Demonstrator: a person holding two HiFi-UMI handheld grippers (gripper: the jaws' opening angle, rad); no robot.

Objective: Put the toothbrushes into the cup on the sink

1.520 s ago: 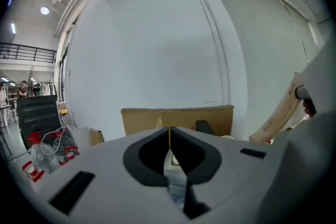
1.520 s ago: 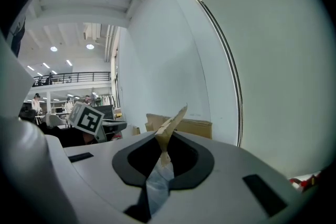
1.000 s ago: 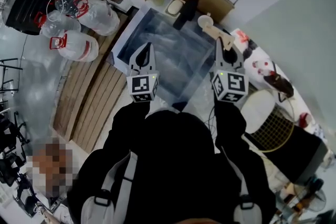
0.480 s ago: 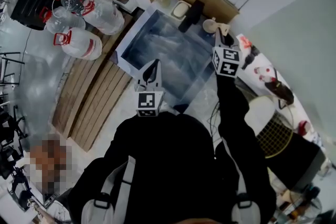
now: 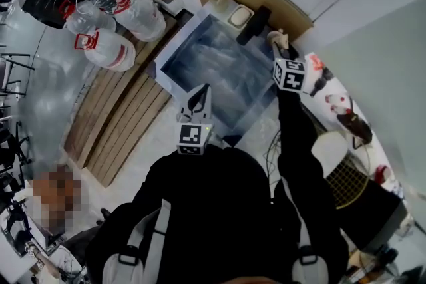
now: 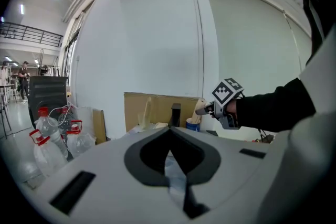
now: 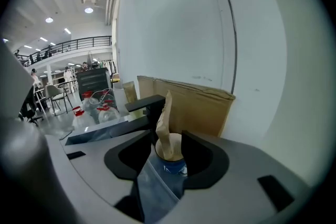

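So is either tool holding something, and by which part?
Nothing is held. The right tool has just been opening its jaws; the wrapped toothbrush between them stands in the cup. The left tool is shut, empty.

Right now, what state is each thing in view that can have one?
Round blue cup: upright, holding the tan paper-wrapped toothbrush.
Toothbrush: standing in the cup, leaning, ungripped.
Right hand-held gripper: open, jaws have just been opening; cup and toothbrush between them, unpressed.
Left hand-held gripper: shut, empty.
Black faucet: no water seen running.
Clear plastic water bottles: red caps on.
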